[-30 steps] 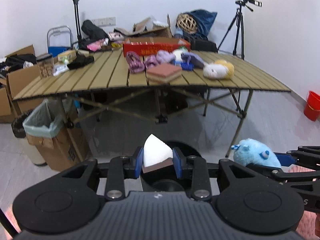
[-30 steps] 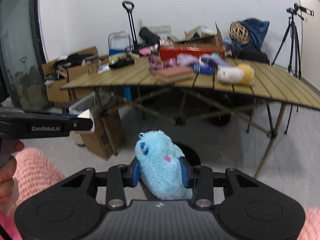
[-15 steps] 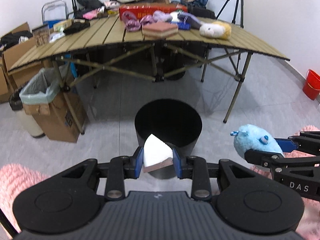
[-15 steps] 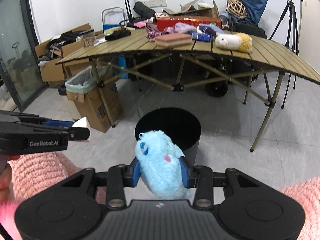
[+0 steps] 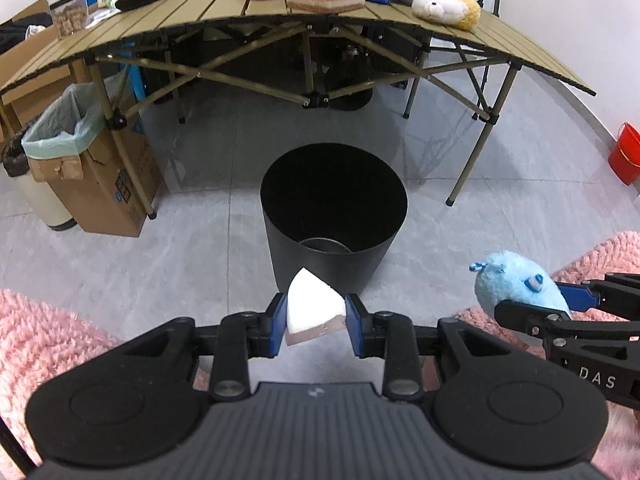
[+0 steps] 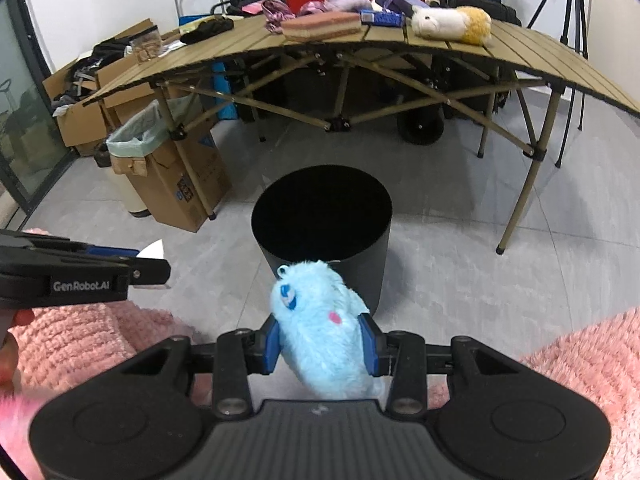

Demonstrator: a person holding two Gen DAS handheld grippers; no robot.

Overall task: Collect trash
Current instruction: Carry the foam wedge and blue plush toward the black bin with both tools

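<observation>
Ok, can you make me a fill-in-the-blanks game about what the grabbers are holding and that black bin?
1. The left gripper is shut on a white ____.
2. The plush toy in the right gripper is light ____.
3. The black bin stands on the ____, in front of the table.
4. The cardboard box beside a table leg is lined with a pale green ____.

Missing words: sponge; blue; floor; bag

The left gripper (image 5: 316,322) pinches a white wedge (image 5: 313,302) between its jaws, just short of the black bin (image 5: 334,236) on the floor. Beside it, the right gripper (image 5: 536,300) holds a blue plush toy (image 5: 516,282) — the cluttered counter (image 5: 224,12) stands beyond.
</observation>
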